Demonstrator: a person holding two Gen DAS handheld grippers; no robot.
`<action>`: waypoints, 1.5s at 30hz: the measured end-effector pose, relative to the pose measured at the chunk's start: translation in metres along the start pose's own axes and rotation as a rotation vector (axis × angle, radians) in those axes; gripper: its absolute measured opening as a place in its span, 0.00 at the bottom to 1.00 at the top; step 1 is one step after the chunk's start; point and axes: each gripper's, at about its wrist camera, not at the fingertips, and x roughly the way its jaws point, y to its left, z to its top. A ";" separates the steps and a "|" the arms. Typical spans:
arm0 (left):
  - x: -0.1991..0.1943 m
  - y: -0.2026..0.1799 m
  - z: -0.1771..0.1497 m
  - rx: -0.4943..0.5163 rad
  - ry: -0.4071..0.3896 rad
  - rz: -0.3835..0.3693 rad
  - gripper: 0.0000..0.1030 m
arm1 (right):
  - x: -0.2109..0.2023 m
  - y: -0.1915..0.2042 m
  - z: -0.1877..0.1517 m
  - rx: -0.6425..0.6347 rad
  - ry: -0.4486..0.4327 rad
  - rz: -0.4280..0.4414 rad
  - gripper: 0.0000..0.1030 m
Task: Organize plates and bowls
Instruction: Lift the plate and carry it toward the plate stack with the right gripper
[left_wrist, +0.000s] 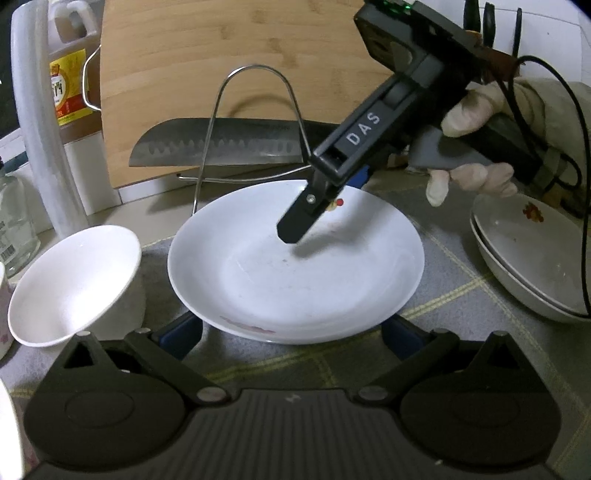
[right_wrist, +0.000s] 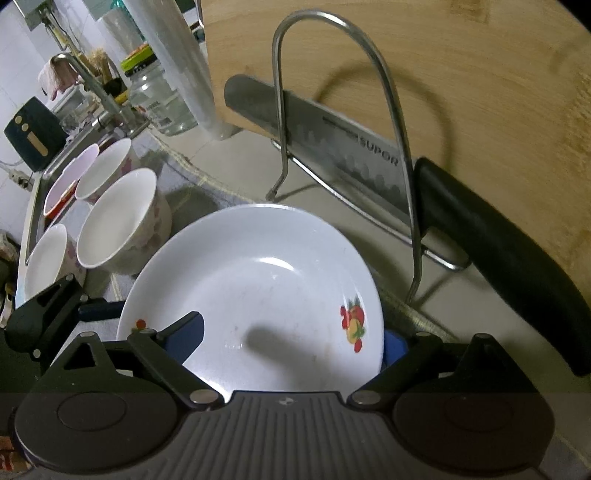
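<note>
The right wrist view shows the right gripper (right_wrist: 284, 339) with jaws wide, 1 blue pad over the white plate (right_wrist: 255, 291) and the other outside its far rim, pressing nothing. The left gripper (left_wrist: 291, 338) also stands wide, its pads flanking the near rim. The plate lies flat on the grey mat (left_wrist: 454, 295), between the bowl (left_wrist: 74, 284) and stacked plates (left_wrist: 532, 251). A clean pinch probably needs the rim seated deep between the pads first.
</note>
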 end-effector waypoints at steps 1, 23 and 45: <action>0.000 0.001 0.000 0.000 0.000 -0.005 1.00 | 0.000 0.000 0.001 0.003 -0.005 0.002 0.95; 0.001 0.002 0.000 0.070 0.007 -0.004 1.00 | 0.006 -0.001 0.009 0.006 -0.024 0.029 0.98; 0.000 0.012 0.000 0.089 -0.008 -0.037 1.00 | 0.003 0.003 0.006 0.001 -0.027 0.042 0.98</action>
